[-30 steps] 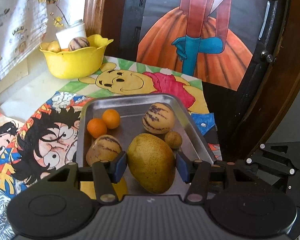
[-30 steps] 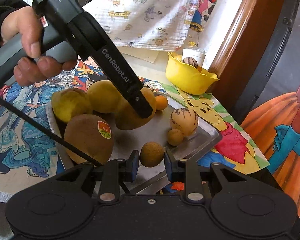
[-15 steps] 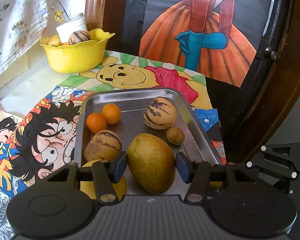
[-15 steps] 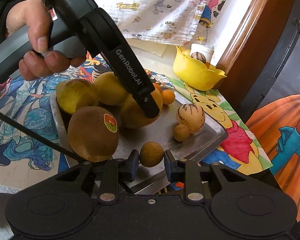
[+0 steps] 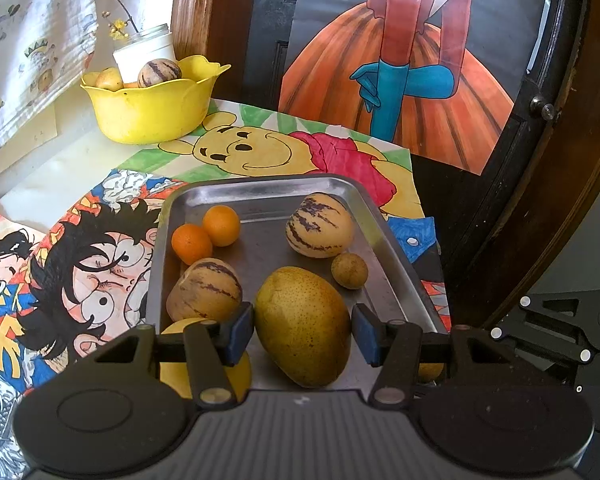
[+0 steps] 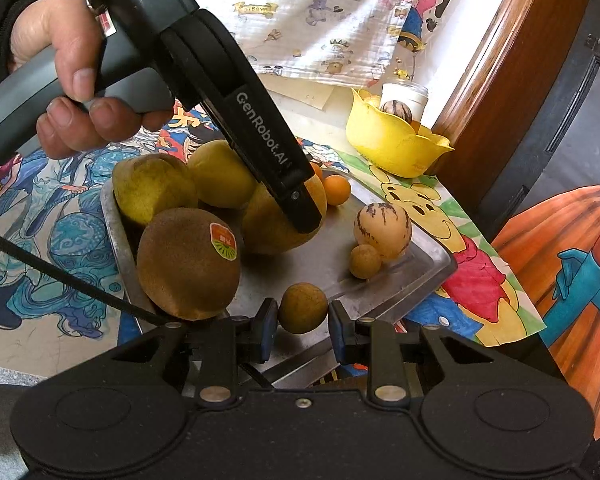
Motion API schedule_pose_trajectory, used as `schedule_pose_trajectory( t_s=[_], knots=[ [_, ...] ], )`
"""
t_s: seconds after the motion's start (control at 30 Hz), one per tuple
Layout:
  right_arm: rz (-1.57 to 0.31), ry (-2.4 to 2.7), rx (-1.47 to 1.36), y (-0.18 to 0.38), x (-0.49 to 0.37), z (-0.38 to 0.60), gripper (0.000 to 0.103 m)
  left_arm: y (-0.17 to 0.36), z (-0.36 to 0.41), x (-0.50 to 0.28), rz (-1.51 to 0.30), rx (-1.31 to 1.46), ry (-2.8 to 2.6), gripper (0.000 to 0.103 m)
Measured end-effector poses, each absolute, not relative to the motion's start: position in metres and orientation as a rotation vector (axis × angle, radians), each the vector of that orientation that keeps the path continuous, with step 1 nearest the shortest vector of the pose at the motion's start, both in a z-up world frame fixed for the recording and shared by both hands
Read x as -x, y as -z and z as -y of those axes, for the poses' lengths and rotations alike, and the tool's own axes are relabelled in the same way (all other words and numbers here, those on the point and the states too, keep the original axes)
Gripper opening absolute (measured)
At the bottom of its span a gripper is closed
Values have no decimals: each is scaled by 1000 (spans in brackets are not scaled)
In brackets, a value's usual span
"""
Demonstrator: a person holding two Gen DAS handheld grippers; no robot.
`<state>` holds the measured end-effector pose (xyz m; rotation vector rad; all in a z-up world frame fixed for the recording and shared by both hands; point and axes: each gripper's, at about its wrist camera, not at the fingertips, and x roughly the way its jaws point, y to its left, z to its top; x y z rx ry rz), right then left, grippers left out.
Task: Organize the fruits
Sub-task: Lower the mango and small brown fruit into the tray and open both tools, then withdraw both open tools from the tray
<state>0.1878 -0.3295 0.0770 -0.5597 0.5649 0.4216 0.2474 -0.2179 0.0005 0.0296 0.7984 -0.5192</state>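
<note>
Reading "GenRobot.AI" on left hand-held gripper (image 6: 300, 196); kiwi (image 6: 188, 264) bears sticker.

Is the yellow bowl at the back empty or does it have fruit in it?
Not empty. The yellow bowl holds a striped melon-like fruit and a small yellow fruit, visible above its rim; how full it is below the rim cannot be told.

mixed fruits (image 5: 302, 326) lie on metal tray (image 5: 260, 190); others fill yellow bowl (image 5: 152, 110).

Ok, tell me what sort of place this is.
Probably a room in a home, at a table set for sorting fruit: hand-coloured cartoon drawings cover it, a cartoon-print cloth hangs behind, and fruit sits in a metal tray and a scalloped yellow plastic bowl.
</note>
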Motion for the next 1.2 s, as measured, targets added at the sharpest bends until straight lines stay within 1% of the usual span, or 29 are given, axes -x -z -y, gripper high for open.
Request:
schedule_pose_trajectory(
  t_s=[0.1, 0.37, 0.47, 0.63, 0.67, 0.77, 0.83, 0.93, 0.97, 1.03, 1.07, 1.17, 1.2],
  knots=[
    [-565, -420, 559, -77, -188, 330, 30, -1, 218, -247, -798, -31, 520, 58],
    [-557, -401, 532, -78, -187, 332, 38, -2, 213, -250, -808, 11, 519, 57],
    [-546, -386, 514, -79, -187, 332, 45, -4, 211, -250, -805, 25, 521, 57],
    [-521, -345, 468, -83, -184, 332, 59, -13, 207, -244, -779, 53, 516, 58],
    [-517, -336, 455, -84, -184, 333, 59, -15, 206, -243, -772, 60, 514, 58],
    [-503, -305, 422, -86, -181, 333, 64, -22, 201, -237, -745, 77, 504, 63],
    [-490, -289, 401, -88, -179, 333, 69, -27, 197, -233, -724, 86, 487, 70],
    [-462, -276, 377, -93, -174, 331, 75, -34, 189, -227, -694, 110, 464, 77],
    [-453, -272, 374, -95, -172, 329, 75, -36, 186, -225, -685, 117, 456, 78],
    [-437, -265, 367, -98, -169, 327, 78, -40, 180, -221, -665, 129, 440, 85],
    [-430, -262, 359, -99, -167, 326, 79, -41, 178, -219, -656, 134, 431, 86],
    [-412, -254, 334, -103, -164, 324, 85, -45, 169, -213, -637, 161, 400, 92],
    [-409, -255, 325, -104, -163, 323, 89, -46, 165, -211, -632, 175, 389, 95]
  ],
)
